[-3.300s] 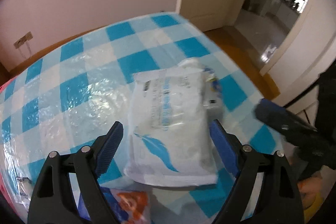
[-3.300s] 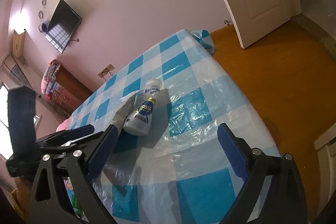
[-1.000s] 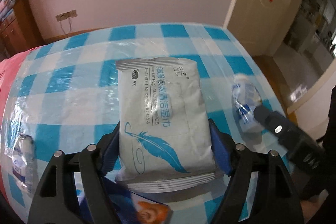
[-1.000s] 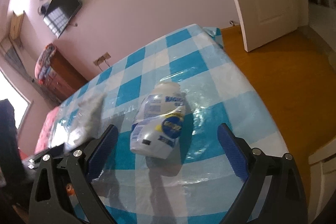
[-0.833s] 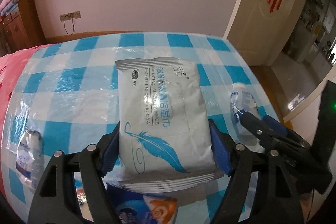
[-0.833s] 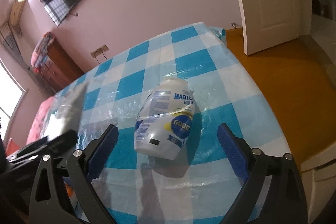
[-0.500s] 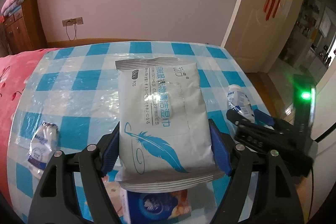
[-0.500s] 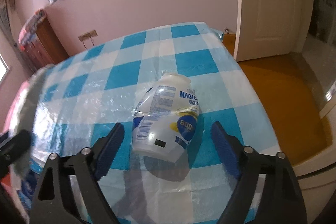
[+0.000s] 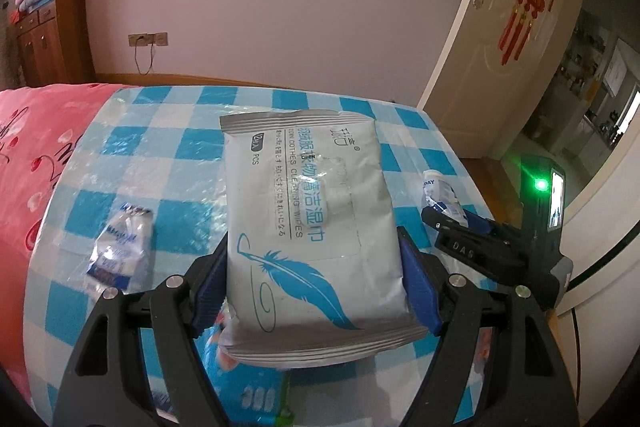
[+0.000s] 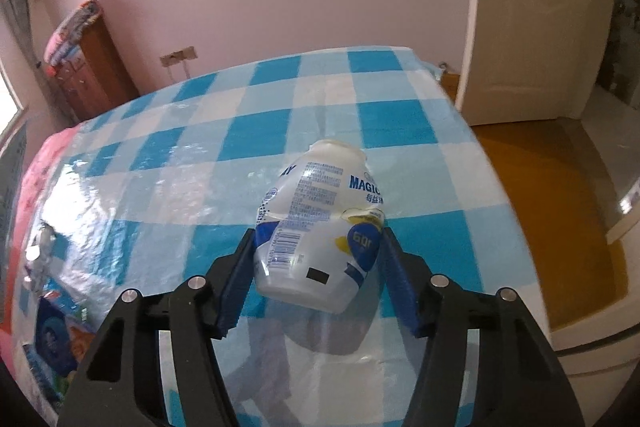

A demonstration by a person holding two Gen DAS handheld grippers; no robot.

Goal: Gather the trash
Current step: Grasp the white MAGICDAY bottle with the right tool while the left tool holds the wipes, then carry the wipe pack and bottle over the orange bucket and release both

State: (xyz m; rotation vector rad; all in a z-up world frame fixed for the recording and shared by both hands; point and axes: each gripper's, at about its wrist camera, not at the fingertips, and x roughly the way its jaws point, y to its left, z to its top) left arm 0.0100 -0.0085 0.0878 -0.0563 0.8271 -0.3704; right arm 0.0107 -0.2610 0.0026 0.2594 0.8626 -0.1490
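A grey wet-wipes pack (image 9: pixel 304 179) with a blue feather print hangs above the blue-checked table (image 9: pixel 168 163), and my left gripper (image 9: pixel 312 263) is shut on its lower sides. A crumpled white bottle (image 10: pixel 320 203) lies on its side near the table's right edge. My right gripper (image 10: pixel 317 247) straddles the bottle's base. Its jaws are closing, and both blue pads touch the bottle's sides. In the left wrist view the same bottle (image 9: pixel 438 191) shows just beyond the right gripper (image 9: pixel 460 227).
A crumpled blue-and-white pouch (image 9: pixel 120 251) lies on the left of the table, and a colourful packet (image 9: pixel 248 387) lies under the held pack. Pink bedding (image 9: pixel 32 147) borders the left side. Wooden floor (image 10: pixel 560 187) and a white door (image 9: pixel 500 47) lie to the right.
My left gripper has risen and drawn back with the wipes pack, so more of the table shows. The right gripper's wide jaws have come in against the bottle's sides.
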